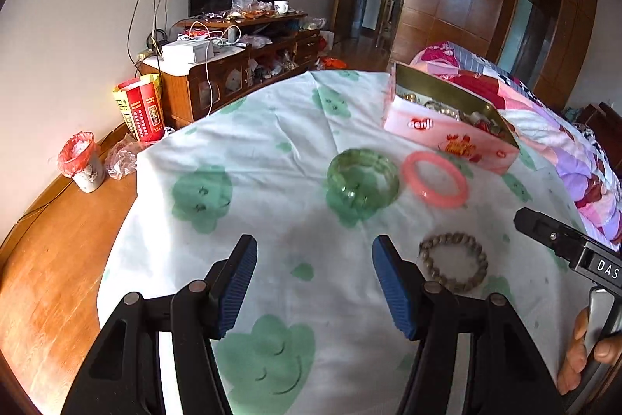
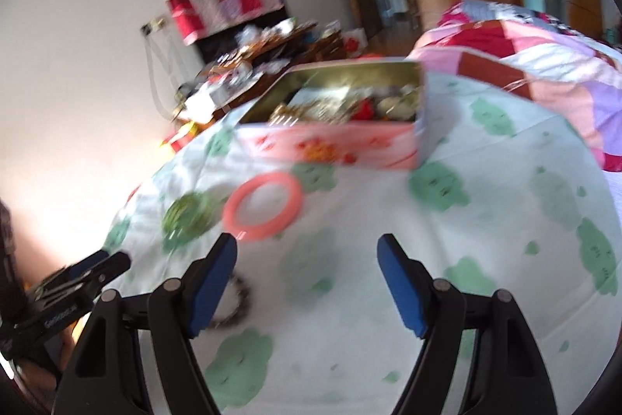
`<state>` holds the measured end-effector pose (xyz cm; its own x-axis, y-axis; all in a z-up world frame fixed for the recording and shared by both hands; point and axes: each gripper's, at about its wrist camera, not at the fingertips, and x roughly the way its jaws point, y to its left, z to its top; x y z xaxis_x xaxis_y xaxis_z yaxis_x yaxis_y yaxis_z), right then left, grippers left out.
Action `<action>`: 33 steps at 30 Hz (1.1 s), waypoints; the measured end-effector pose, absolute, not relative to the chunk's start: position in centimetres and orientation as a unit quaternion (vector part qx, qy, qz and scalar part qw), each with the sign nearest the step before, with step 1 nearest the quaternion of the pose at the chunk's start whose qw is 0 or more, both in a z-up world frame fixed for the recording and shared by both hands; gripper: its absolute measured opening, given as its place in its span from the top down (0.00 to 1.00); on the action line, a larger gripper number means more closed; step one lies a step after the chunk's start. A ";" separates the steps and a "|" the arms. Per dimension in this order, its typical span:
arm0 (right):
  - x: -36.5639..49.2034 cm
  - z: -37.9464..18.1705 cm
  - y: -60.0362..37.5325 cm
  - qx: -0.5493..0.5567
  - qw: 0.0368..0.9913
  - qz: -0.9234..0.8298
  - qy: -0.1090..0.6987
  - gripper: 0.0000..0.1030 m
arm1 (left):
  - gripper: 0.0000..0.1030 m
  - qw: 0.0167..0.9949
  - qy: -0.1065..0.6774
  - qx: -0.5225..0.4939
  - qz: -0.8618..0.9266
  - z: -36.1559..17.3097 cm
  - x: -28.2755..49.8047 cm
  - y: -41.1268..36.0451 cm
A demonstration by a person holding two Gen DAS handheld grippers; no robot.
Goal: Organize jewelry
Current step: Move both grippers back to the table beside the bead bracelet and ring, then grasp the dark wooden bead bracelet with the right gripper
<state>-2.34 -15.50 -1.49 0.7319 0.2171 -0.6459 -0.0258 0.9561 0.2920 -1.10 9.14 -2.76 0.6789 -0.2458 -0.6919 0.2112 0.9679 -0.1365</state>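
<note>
Both tongs, left tongs [image 1: 315, 282] and right tongs [image 2: 307, 282], hang spread and empty over the table [image 1: 272, 127]. Three bracelets lie before the open tin [image 1: 447, 131]; the pink bangle [image 2: 262, 205] could skid away on loose cloth.

green-patterned cloth [image 1: 272, 142], cluttered cabinet [image 1: 233, 72], quilt [image 1: 544, 127], bin [image 1: 83, 162].

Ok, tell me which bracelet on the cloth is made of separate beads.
The brown beaded bracelet, lying nearest the left gripper, just right of it. The green bracelet is translucent and wide, and the pink bangle is one smooth ring.
</note>
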 end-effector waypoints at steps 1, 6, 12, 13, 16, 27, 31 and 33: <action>-2.3 -1.8 -14.9 0.126 0.916 0.081 0.373 0.24 | 0.40 0.915 0.384 -0.017 -0.126 -3.0 -1.3 9.2; -2.5 -2.2 -12.2 0.084 0.907 0.124 0.395 0.24 | 0.40 0.910 0.388 -0.001 -0.146 -3.7 -2.3 9.6; -1.4 -3.5 -8.5 0.013 0.885 0.151 0.440 0.24 | 0.40 0.903 0.386 0.014 -0.187 -3.4 -3.3 9.4; -1.3 -3.7 -7.9 0.000 0.882 0.153 0.445 0.24 | 0.40 0.901 0.387 0.018 -0.195 -3.3 -3.4 9.2; -1.0 -4.2 -6.5 -0.035 0.875 0.155 0.457 0.23 | 0.40 0.899 0.386 0.029 -0.204 -3.2 -3.6 8.8; -1.6 -4.1 -7.0 -0.038 0.879 0.162 0.447 0.74 | 0.40 0.891 0.387 0.053 -0.232 -3.0 -4.4 7.1; -1.3 -4.0 -9.0 0.026 0.877 0.175 0.446 0.83 | 0.40 0.889 0.385 0.056 -0.241 -2.8 -4.5 6.4; -1.1 -4.0 -9.7 0.054 0.877 0.181 0.443 0.83 | 0.40 0.887 0.386 0.057 -0.246 -2.8 -4.6 6.1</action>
